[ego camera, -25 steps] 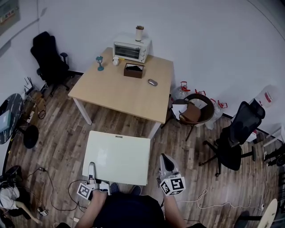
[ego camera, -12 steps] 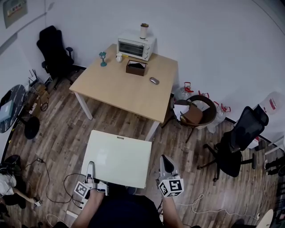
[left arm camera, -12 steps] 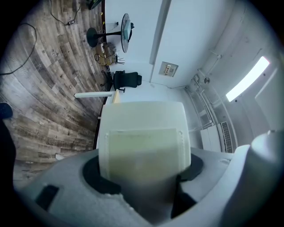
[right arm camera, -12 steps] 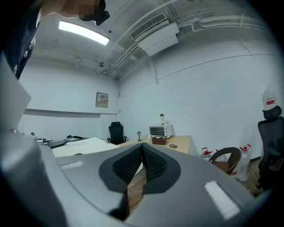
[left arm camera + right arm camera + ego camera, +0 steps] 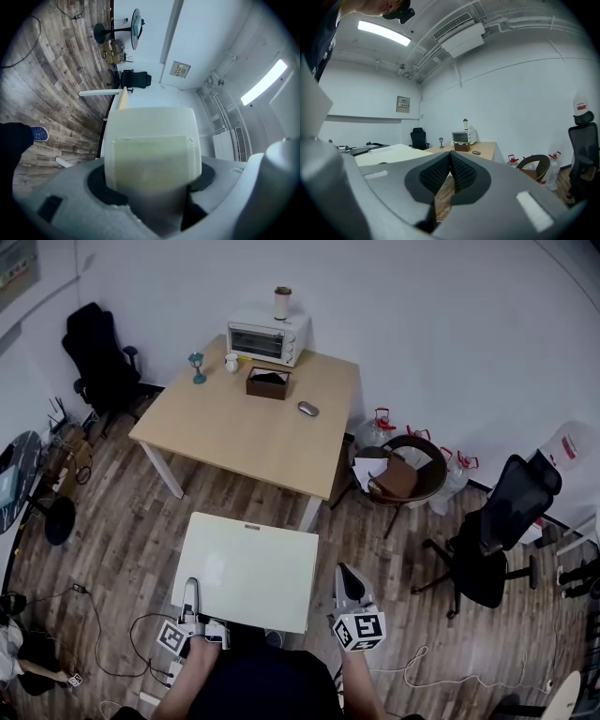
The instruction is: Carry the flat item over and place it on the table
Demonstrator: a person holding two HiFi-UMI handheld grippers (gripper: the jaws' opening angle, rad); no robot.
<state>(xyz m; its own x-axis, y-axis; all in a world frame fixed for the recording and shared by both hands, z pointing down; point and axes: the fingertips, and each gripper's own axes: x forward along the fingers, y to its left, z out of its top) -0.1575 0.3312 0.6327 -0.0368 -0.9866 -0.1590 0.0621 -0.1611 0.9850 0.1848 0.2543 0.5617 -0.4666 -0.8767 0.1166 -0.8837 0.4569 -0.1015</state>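
The flat item is a white rectangular board [image 5: 248,568], held level above the wooden floor just in front of me. My left gripper [image 5: 191,601] is shut on the board's near left edge, with one finger lying on top of it. My right gripper [image 5: 349,589] hovers just past the board's right edge, apart from it; in the right gripper view its jaws [image 5: 451,164] are shut, pads together with nothing between. There the board [image 5: 389,152] shows at the left. The light wooden table [image 5: 234,442] stands ahead, beyond the board.
On the table's far side stand a toaster oven [image 5: 267,337], a brown box [image 5: 267,382], a mouse [image 5: 307,409], a mug [image 5: 231,362] and a teal ornament [image 5: 197,367]. A brown chair [image 5: 403,474] and black office chairs [image 5: 497,531] [image 5: 98,357] flank it. Cables [image 5: 103,634] lie at the floor's left.
The whole view has shifted a little as the person moves with the board. The board and both grippers keep the same places relative to each other; neither grip has changed.
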